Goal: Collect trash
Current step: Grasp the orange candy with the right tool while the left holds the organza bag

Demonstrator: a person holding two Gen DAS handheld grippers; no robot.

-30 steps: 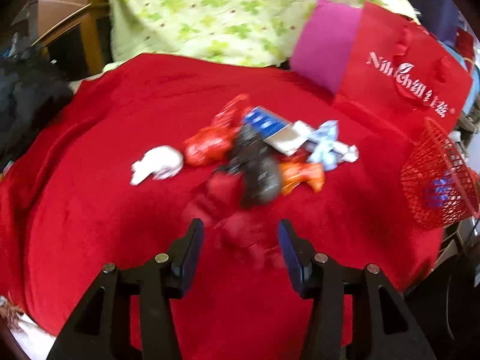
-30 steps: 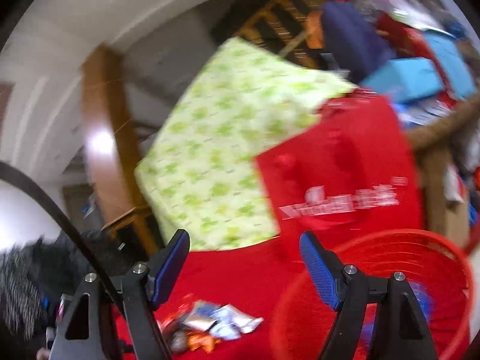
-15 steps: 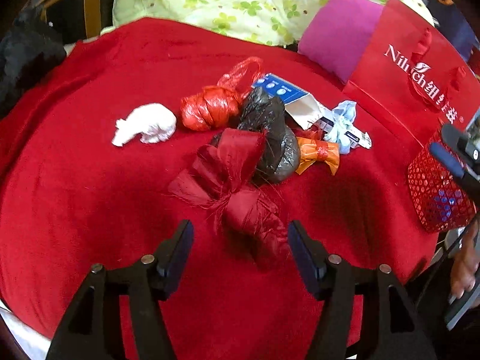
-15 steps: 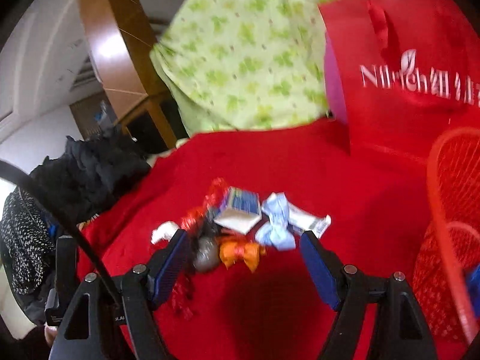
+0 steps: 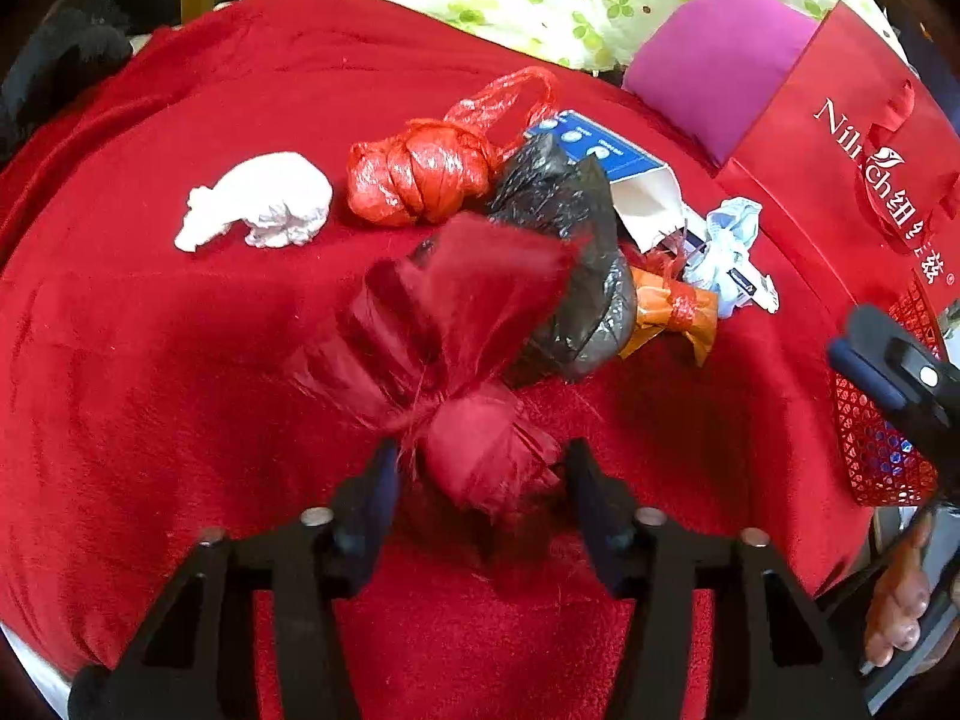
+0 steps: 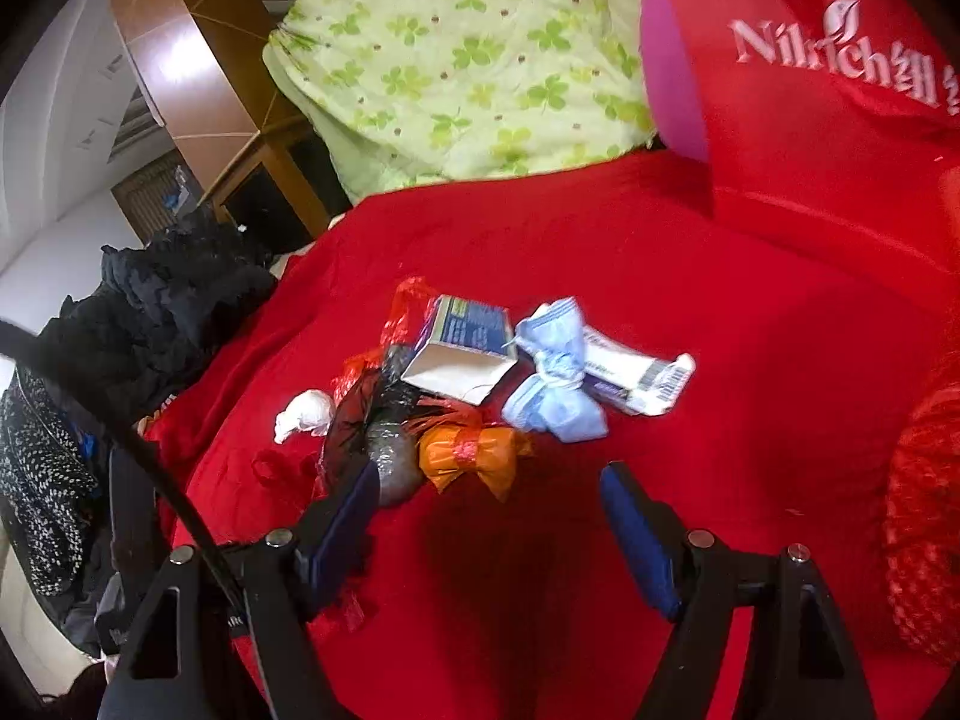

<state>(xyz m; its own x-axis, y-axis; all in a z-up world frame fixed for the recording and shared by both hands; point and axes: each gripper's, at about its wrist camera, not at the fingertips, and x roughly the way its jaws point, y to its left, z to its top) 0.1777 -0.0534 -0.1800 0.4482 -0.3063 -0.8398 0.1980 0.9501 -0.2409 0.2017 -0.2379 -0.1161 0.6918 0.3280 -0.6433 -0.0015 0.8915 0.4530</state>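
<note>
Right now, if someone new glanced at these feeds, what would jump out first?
The dark red bow fills the middle of the left view, its near end between the open fingers of the left hand-held gripper. Behind it lies a heap of trash on the red blanket: a black bag, a red bag, a white wad. A red basket sits at the right edge.

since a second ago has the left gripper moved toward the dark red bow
Yes. The left gripper has closed in on the dark red bow; its open fingers now flank the bow's near end, and the white tissue wad looms larger.
</note>
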